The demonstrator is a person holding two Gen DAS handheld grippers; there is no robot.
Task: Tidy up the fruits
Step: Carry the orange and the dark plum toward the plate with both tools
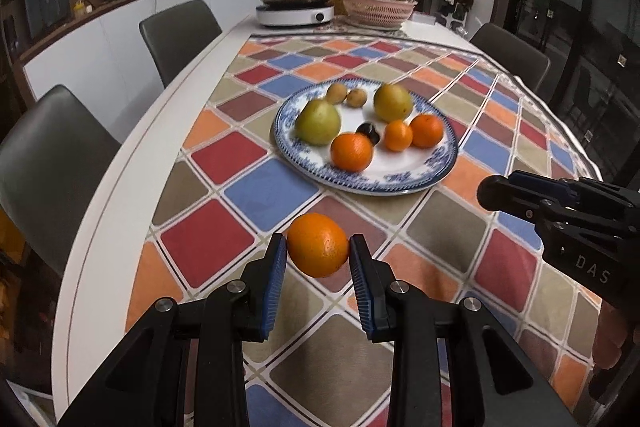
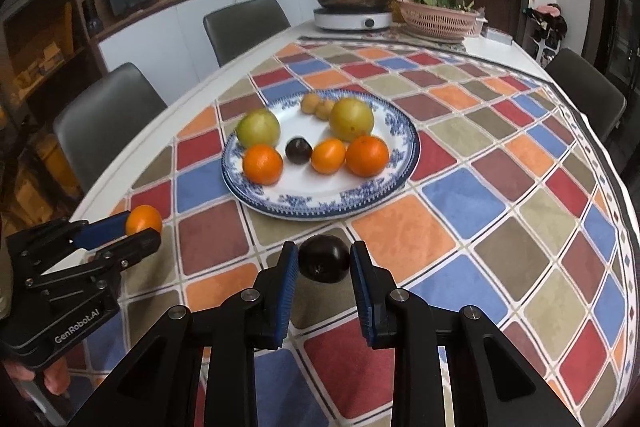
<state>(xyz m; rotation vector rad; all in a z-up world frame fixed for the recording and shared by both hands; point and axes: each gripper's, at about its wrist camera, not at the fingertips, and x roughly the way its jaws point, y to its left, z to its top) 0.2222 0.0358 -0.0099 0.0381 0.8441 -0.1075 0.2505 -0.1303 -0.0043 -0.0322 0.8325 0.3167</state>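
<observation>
Fingers of left gripper pinching orange at lower centre; right gripper pinching dark plum, plate above.

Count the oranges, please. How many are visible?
4. Three lie on the plate: one at the left, a smaller one in the middle, one at the right. The left gripper holds the fourth.
</observation>
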